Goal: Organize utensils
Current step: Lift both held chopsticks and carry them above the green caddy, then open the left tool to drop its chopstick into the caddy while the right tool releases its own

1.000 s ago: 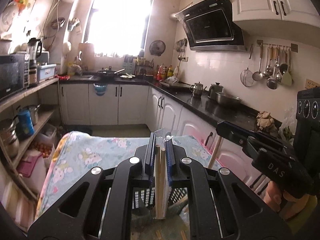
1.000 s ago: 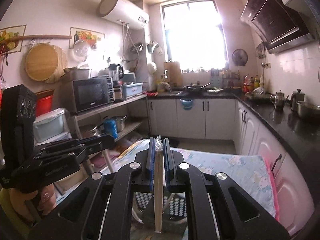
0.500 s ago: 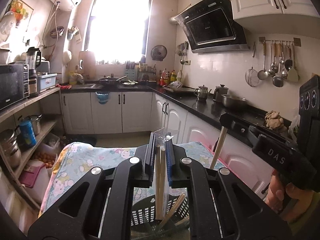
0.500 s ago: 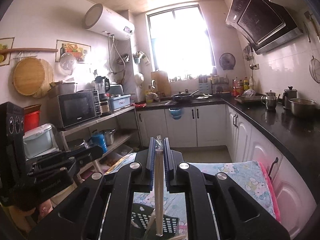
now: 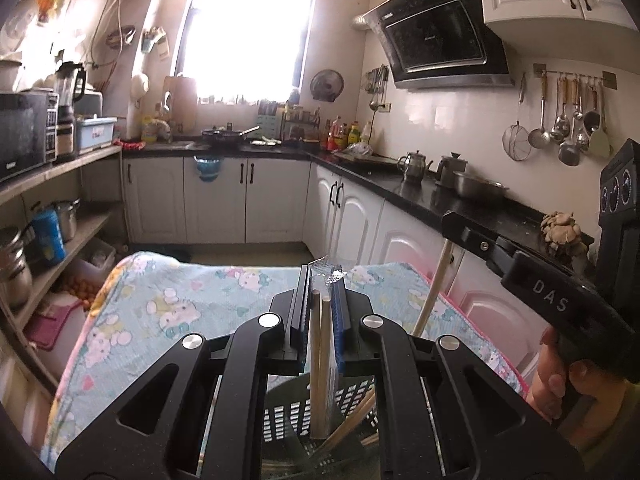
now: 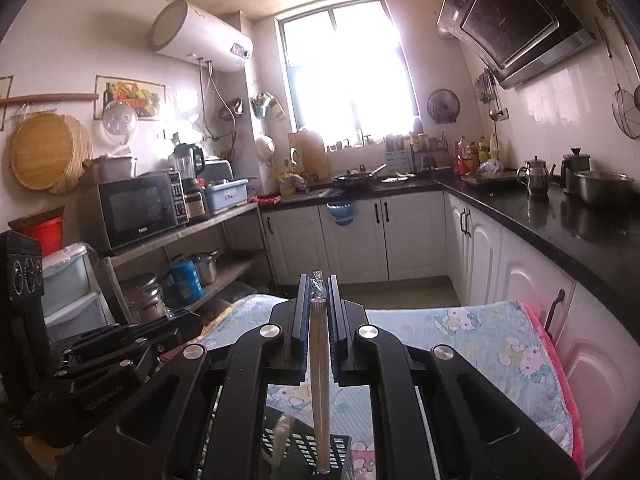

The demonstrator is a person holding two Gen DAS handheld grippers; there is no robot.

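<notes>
Both grippers loaded. Left gripper [image 5: 322, 312]: jaws clenched on a wrapped pair of chopsticks [image 5: 320, 372], clear film sticking up above the pads. Right gripper [image 6: 319, 320]: jaws clenched on a second wrapped chopstick pair [image 6: 321, 392], same packaging, pale wood inside thin plastic.

Key relation: each pair's long axis runs near-vertical through the jaws, lower ends pointing down at the black slotted basket [image 5: 360, 394] standing on the table with the cartoon-print cloth [image 5: 180, 304]. In the left wrist view the left pair's tips sit at or just inside the basket rim, directly below the jaws; a few loose chopsticks [image 5: 352, 420] already lean in there. In the right wrist view the right pair's tips hang above the basket's near edge, can't tell if they're over the opening or the wall.

Judgement: left hand is nearer to a clean drop, straight down then release. Right likely needs a small shift toward basket centre first. Risk: film wrapper snagging on the pads at release, or tips catching a slot.
</notes>
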